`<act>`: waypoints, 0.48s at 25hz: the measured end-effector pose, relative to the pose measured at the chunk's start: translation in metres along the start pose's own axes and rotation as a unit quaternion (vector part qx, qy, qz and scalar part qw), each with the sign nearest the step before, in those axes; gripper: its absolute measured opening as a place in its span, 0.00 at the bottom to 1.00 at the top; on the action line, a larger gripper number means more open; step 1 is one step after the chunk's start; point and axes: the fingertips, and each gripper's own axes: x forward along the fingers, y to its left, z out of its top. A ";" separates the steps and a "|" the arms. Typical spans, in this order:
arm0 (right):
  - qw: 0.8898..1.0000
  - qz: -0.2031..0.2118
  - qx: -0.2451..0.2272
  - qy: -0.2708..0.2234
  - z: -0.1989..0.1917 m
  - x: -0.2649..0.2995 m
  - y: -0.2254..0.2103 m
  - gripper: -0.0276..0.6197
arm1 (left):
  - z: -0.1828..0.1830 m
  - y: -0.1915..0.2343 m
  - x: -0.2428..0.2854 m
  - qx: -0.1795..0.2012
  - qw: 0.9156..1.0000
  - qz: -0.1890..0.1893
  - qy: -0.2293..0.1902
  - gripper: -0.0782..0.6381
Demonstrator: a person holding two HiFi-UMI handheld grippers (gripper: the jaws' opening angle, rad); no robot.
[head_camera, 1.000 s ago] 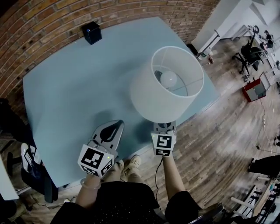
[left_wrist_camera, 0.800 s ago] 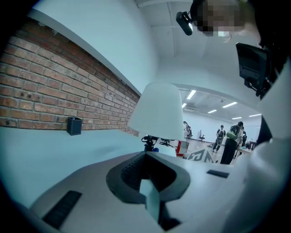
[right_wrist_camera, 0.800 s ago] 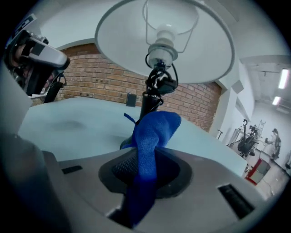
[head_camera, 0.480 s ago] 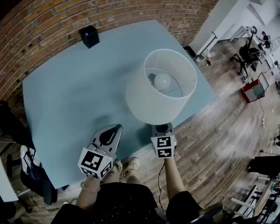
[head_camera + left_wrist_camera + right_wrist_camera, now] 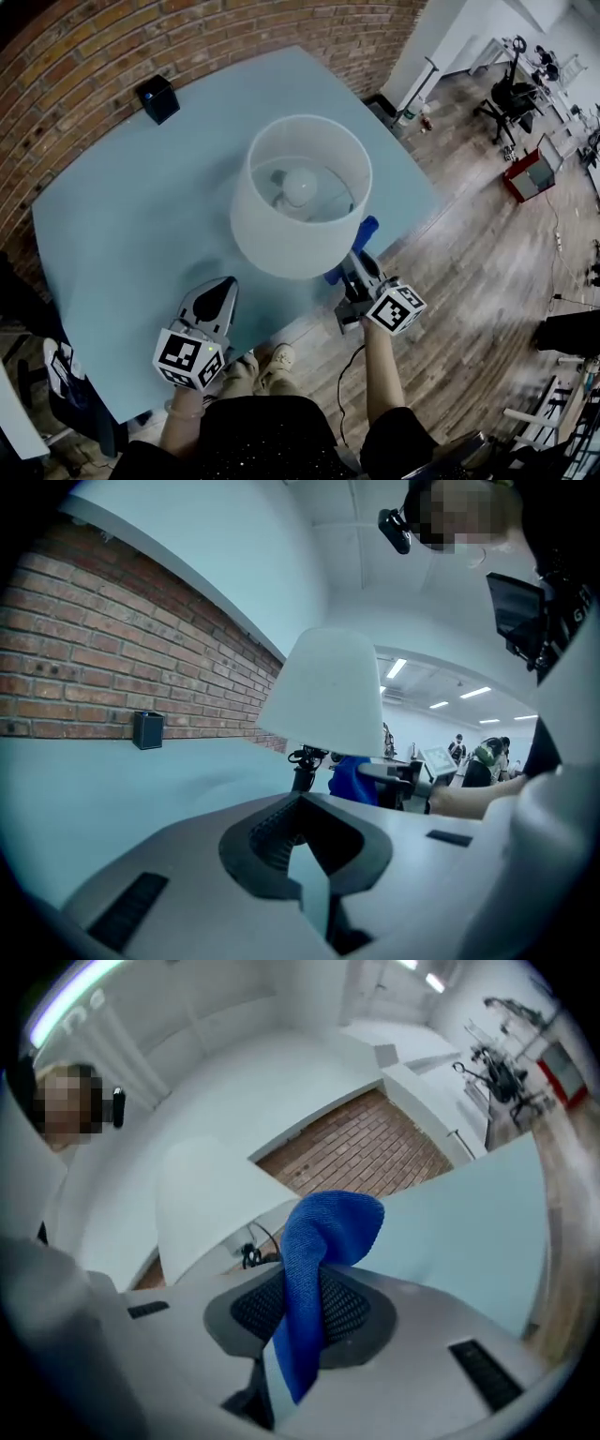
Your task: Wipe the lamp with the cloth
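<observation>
The right gripper (image 5: 298, 1321) has its jaws clamped on the blue cloth (image 5: 323, 1237), whose free end sticks out just beside the lamp (image 5: 298, 217) shade. The left gripper (image 5: 214, 298), jaws together on nothing, sits over the table (image 5: 117, 220), short of the lamp

Surface notes: the cloth (image 5: 317, 1251) is recorded as blue, finely woven and matt. The lamp shade (image 5: 281, 236) is noted as white, matt, smooth. The table (image 5: 122, 216) is smooth, low-sheen; wall (image 5: 234, 28) rough brick; floor (image 5: 469, 253) wood planks.
</observation>
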 end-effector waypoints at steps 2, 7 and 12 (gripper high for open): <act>0.997 0.046 0.051 -0.018 0.018 0.019 -0.001 0.17 | 0.001 0.001 0.003 -0.007 1.000 0.006 0.000 0.12; 0.986 0.119 0.120 0.004 0.023 0.066 0.002 0.17 | 0.009 0.002 0.007 -0.012 1.000 0.020 -0.011 0.12; 0.977 0.146 0.149 0.035 0.010 0.092 0.004 0.17 | 0.014 0.016 0.009 -0.036 0.998 0.044 -0.021 0.12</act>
